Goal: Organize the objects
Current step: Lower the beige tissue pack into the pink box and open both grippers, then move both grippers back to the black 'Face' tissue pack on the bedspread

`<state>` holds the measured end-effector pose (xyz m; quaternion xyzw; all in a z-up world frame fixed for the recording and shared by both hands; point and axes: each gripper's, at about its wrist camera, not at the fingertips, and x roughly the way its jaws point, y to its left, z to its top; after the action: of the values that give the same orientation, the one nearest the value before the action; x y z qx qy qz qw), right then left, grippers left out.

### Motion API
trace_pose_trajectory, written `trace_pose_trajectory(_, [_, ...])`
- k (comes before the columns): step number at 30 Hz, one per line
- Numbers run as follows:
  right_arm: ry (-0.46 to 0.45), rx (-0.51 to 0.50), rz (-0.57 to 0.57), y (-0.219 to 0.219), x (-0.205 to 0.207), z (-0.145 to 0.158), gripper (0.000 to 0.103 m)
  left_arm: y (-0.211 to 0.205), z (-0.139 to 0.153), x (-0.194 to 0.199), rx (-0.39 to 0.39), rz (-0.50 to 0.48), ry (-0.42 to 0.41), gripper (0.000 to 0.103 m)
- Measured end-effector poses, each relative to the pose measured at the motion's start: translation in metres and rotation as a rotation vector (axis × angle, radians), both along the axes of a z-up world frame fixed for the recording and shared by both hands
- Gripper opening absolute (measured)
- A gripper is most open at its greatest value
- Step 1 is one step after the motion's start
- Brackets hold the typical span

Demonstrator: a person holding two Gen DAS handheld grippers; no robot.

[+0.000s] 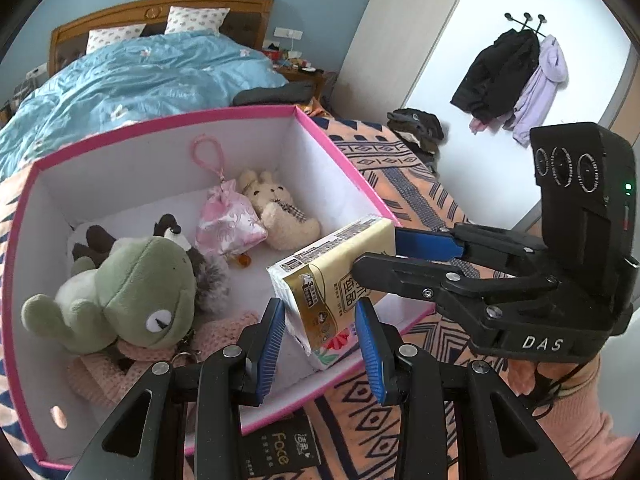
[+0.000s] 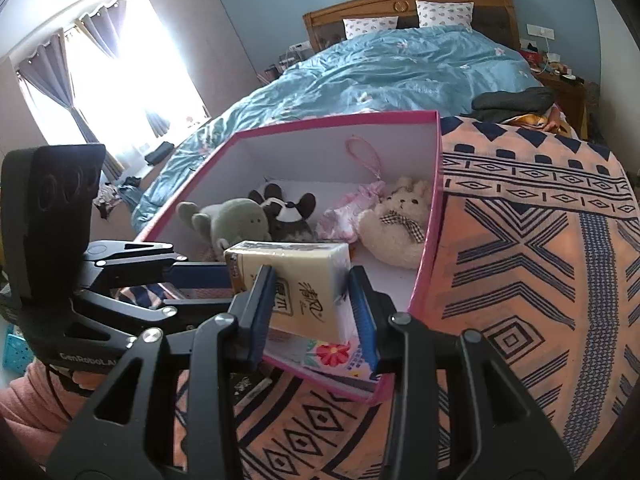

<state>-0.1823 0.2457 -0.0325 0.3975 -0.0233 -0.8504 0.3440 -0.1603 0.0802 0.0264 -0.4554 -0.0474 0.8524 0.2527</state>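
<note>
Both the left gripper (image 1: 322,344) and right gripper (image 2: 316,314) clamp one yellow plastic-wrapped tissue pack (image 1: 336,268) over the pink-rimmed white cardboard box (image 1: 168,120) (uneven release could tip it outside).

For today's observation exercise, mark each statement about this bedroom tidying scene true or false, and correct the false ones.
1. The tissue pack is gripped by both the left gripper and the right gripper. True.
2. The pink-rimmed box holds no toys. False: a green frog plush and a cream bunny plush lie inside.
3. The tissue pack is held above the box's near corner. True.
4. The bed's duvet is red. False: it is blue.
5. A pink pouch lies beside the bunny. True.
</note>
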Motion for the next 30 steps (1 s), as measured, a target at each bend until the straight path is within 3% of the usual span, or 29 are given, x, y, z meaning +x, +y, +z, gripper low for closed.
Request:
trace_pose_trajectory(5, [0.029, 0.057, -0.04, -0.004, -0.004, -0.001, 0.042, 0.002, -0.006, -0.011, -0.01, 0.017, -0.029, 0.036])
trace_pose_trajectory(12, [0.053, 0.063, -0.059, -0.002, -0.004, -0.002, 0.042, 0.003, -0.006, -0.007, -0.048, 0.042, 0.012, 0.036])
trace_pose_trajectory(18, [0.063, 0.035, -0.042, 0.003, 0.007, -0.001, 0.043, -0.002, 0.004, 0.012, -0.045, 0.037, 0.085, 0.042])
trace_pose_trajectory(20, [0.062, 0.014, -0.036, 0.005, 0.013, 0.0, 0.049, -0.006, 0.008, 0.023, -0.044, 0.04, 0.12, 0.046])
trace_pose_trajectory(30, [0.099, -0.046, 0.033, 0.009, 0.057, 0.006, 0.05, -0.033, 0.015, 0.084, -0.045, 0.055, 0.229, 0.054])
